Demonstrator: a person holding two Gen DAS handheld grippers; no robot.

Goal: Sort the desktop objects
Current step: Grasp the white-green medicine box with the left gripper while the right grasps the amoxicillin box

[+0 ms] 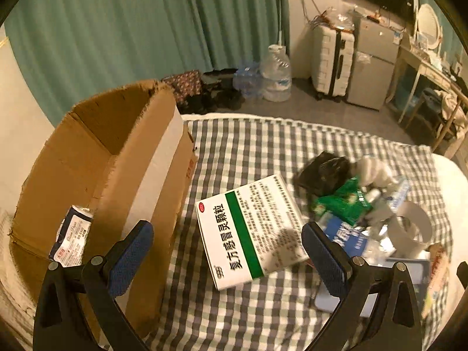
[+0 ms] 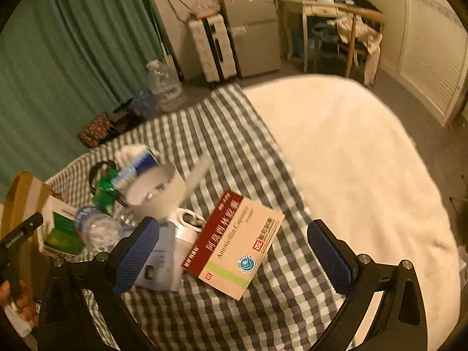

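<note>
The white and green medicine box [image 1: 251, 231] is seen lying flat on the checked bedspread [image 1: 248, 152], just right of the cardboard box [image 1: 117, 158], into which a small tissue pack [image 1: 71, 237] is already dropped. The left gripper [image 1: 228, 251] is held above it with its fingers [image 1: 131, 257] spread wide and nothing between them. In the right wrist view the red and cream capsule box [image 2: 234, 242] is found near the middle, its left edge propped on a white device [image 2: 175, 251], so it is tilted rather than flat. The right gripper [image 2: 234, 257] is likewise held open and empty, with the box framed between the pads.

Both cartons are judged light, stiff along the edges and easily dented on the broad faces. They are best taken across the narrow width, pads on the two long side walls, with modest pressure. The glossy card may slip a little, so a centred hold is advised.

The pile to the far right of the white and green box holds a green packet [image 1: 342, 201], a paper ring [image 1: 409, 228] and what appears to be a crushed clear bottle [image 2: 96, 228], though blur makes this uncertain. Those are judged soft and crushable.
</note>
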